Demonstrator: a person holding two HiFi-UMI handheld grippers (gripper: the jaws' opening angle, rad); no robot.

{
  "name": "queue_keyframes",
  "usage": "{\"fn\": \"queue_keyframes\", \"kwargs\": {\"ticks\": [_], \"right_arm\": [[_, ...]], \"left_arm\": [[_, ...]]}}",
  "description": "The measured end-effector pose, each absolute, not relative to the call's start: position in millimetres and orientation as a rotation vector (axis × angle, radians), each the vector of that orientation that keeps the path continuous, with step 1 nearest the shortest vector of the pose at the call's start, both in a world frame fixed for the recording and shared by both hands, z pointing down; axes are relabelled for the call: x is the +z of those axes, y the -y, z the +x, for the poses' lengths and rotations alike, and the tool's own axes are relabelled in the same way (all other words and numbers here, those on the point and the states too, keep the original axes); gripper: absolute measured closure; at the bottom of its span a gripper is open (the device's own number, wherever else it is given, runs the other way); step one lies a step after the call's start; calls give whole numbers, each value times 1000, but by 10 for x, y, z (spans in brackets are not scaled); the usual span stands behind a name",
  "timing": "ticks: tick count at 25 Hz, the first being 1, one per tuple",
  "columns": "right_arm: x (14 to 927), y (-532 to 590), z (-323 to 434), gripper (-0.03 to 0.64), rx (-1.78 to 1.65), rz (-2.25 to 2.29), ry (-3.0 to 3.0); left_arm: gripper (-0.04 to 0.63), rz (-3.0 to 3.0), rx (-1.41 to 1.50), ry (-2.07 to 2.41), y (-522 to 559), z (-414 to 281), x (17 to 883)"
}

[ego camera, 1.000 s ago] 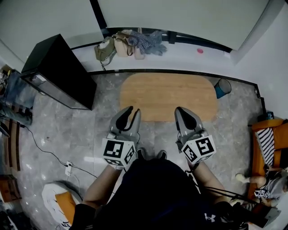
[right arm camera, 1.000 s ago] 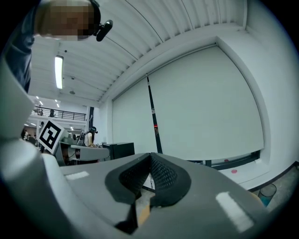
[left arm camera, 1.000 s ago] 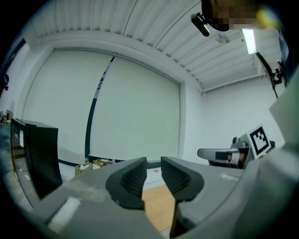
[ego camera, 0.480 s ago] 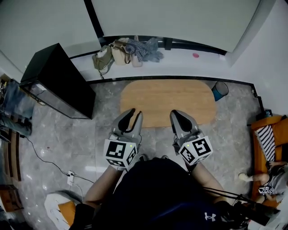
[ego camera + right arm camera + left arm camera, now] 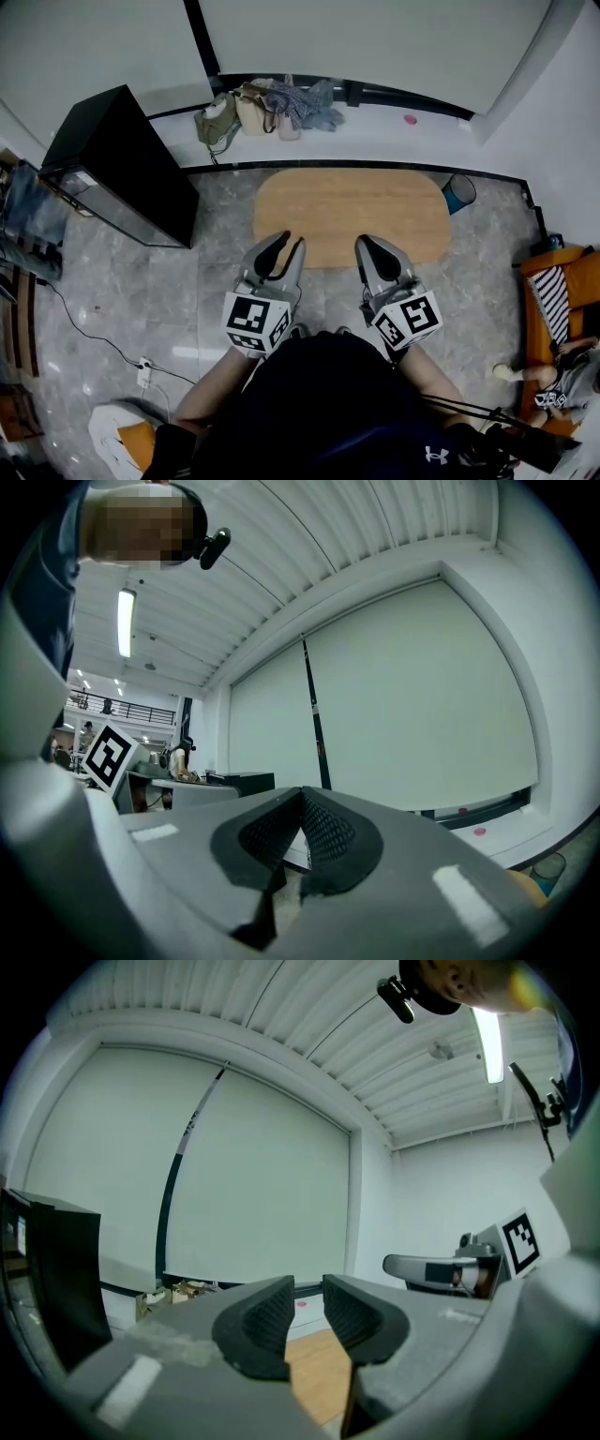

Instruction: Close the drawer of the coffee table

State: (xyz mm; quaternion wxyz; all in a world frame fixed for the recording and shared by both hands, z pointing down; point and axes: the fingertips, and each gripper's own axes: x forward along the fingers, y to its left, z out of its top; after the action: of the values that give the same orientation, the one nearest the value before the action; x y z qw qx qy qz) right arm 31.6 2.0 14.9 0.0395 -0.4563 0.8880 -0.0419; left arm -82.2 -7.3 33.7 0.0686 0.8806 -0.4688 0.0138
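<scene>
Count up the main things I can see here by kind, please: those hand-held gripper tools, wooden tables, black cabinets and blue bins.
Grippers: 2, the left gripper and the right gripper
Wooden coffee table: 1
Black cabinet: 1
Blue bin: 1
Total: 5

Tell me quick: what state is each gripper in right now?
Left gripper: open a little, nothing between the jaws.
Right gripper: closed, holding nothing.
</scene>
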Motion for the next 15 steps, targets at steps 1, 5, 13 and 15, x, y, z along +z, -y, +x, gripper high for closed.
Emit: {"fn": "queue_keyframes", "kwargs": {"ticks": [1,5,13,15], "right_arm": [[156,-5,296,617,-130,-1404,-2726],[195,40,251,617,-137,-1428,-2744],[195,60,187,617,-142,-1446,-2761],[207,61,174,617,-147,-1447,-2764]], "left_arm": [[489,2646,40,1413,86,-859,347],[489,2637,27,1414,132,-939,360],[489,2649,15,1383,157,-939,341],[489,2653,-3,1379,153,-958,328]]}}
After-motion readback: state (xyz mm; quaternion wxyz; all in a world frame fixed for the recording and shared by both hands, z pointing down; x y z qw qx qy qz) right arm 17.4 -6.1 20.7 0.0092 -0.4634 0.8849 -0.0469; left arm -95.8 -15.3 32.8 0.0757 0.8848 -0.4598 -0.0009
